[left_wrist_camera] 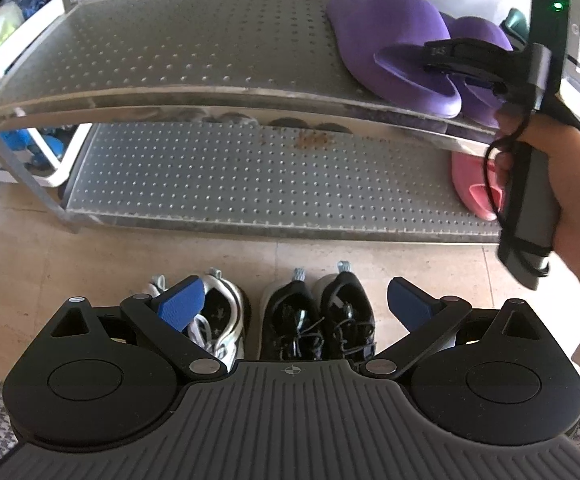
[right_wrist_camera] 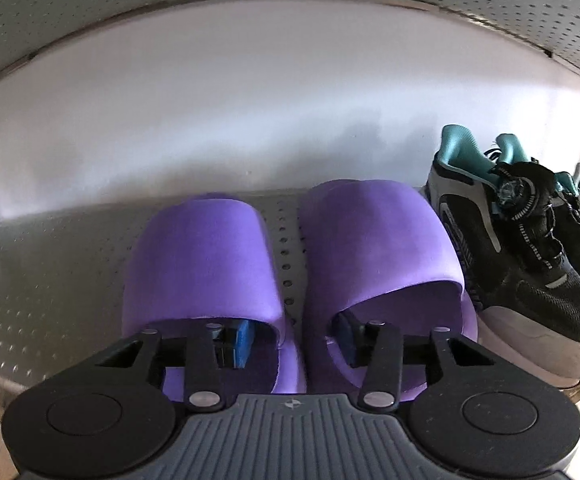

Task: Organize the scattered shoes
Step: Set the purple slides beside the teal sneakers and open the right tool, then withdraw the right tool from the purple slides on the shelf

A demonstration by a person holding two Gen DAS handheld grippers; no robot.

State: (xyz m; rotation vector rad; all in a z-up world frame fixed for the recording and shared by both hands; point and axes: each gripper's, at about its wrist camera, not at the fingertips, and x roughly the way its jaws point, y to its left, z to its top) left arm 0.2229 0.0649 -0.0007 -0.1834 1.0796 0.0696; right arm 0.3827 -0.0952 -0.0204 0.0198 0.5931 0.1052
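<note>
Indoors, two purple slippers (right_wrist_camera: 277, 268) are sitting side by side on the rack's upper shelf (left_wrist_camera: 161, 60), the right gripper (right_wrist_camera: 290, 340) resting partly open with one finger inside each. Below, the left gripper (left_wrist_camera: 294, 304) is hanging wide open, empty, over two black sneakers (left_wrist_camera: 318, 316) and a white one (left_wrist_camera: 221, 316).

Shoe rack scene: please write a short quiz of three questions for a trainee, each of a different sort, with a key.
1. True or false: the left gripper holds a shoe.
2. The right gripper has its fingers inside: A) the purple slippers; B) a boot; C) a box.
3. Which colour is the single slipper on the lower shelf?
Key: 1 false; 2 A; 3 pink.
</note>
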